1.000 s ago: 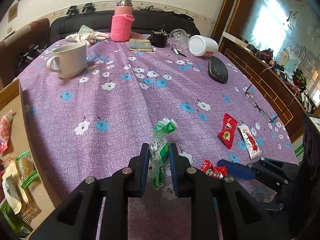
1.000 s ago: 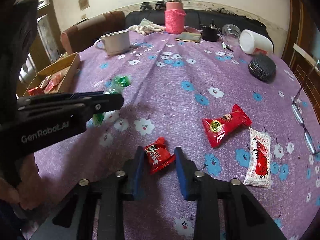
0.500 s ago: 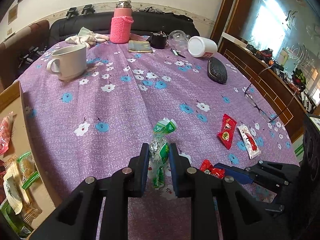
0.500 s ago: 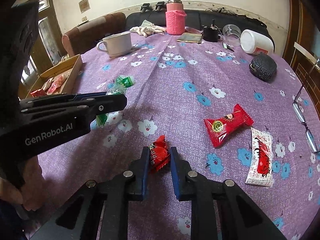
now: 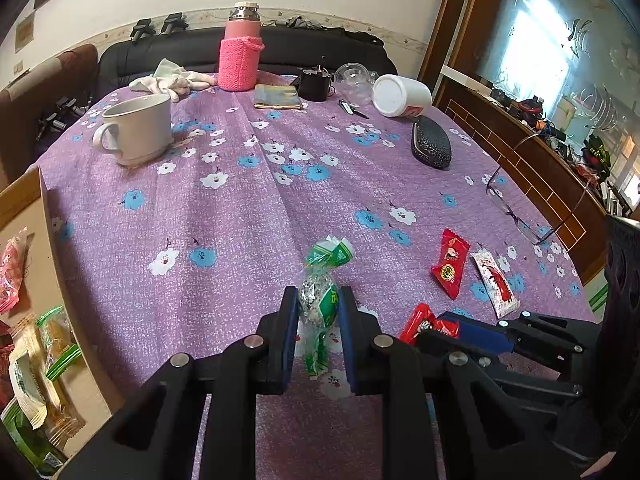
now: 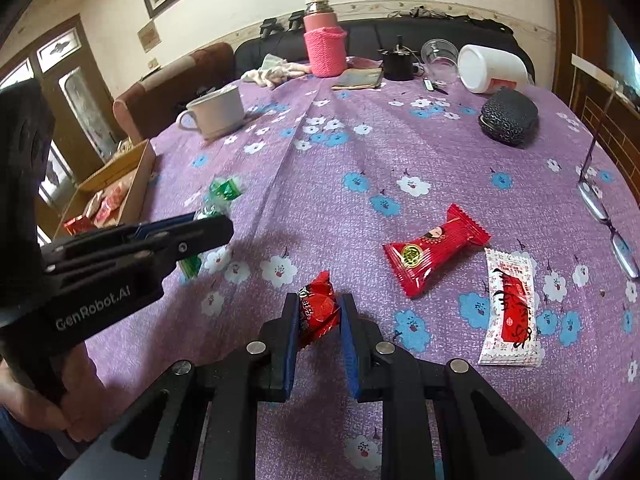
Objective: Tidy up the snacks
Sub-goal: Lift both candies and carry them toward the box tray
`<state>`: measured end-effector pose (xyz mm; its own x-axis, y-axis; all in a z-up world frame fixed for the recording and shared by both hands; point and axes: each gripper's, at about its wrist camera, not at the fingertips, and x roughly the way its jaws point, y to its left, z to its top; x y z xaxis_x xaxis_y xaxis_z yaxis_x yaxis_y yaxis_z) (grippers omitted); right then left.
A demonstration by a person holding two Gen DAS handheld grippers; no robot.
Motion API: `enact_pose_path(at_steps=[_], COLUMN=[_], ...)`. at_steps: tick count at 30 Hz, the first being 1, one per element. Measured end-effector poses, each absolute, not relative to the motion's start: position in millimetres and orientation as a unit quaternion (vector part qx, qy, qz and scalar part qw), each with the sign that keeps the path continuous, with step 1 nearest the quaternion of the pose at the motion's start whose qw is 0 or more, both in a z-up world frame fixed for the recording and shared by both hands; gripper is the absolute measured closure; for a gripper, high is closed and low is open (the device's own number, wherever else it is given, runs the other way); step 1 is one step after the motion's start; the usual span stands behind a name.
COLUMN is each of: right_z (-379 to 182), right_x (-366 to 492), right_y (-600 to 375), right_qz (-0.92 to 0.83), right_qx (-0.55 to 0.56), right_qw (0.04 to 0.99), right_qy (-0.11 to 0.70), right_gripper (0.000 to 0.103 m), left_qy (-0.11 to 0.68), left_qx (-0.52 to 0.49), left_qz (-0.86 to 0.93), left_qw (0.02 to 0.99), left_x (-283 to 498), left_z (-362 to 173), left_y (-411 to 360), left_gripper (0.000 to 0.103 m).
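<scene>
My left gripper point(image 5: 318, 304) is shut on a green-and-clear wrapped snack point(image 5: 320, 300), held just above the purple flowered tablecloth point(image 5: 240, 208). To its right my right gripper point(image 6: 320, 312) is shut on a small red snack packet point(image 6: 318, 310), which also shows in the left wrist view as the red packet point(image 5: 420, 322). A longer red snack point(image 6: 434, 256) and a white-and-red snack point(image 6: 510, 308) lie on the cloth to the right. At the table's left edge stands a cardboard box point(image 5: 24, 240) with several snacks in it.
A white mug point(image 5: 136, 130), a pink-sleeved flask point(image 5: 240, 56), a tipped white jar point(image 5: 402, 96), a clear cup point(image 5: 354, 80), a black pouch point(image 5: 432, 148) and glasses point(image 5: 520, 216) sit further back. A hand point(image 6: 60, 400) holds the left gripper.
The right gripper's jaws have closed onto the small red packet and rolled a little. The left gripper has kept still with the green snack in its grip.
</scene>
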<state>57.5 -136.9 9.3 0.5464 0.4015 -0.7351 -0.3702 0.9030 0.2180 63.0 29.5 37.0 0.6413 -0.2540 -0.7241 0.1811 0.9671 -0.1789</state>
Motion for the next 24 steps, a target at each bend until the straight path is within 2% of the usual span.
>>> enact_pose_path(at_steps=[24], right_z=[12], right_x=[62], right_y=[-149], right_qz=[0.218], right_qx=[0.060], right_qw=[0.877], right_qy=[0.423], right_gripper=[0.082], left_qy=[0.402], left_qx=[-0.040], left_qz=[-0.123], left_qw=[0.907], left_x=[60], left_z=[39], left_y=[26], left_gripper=[0.084])
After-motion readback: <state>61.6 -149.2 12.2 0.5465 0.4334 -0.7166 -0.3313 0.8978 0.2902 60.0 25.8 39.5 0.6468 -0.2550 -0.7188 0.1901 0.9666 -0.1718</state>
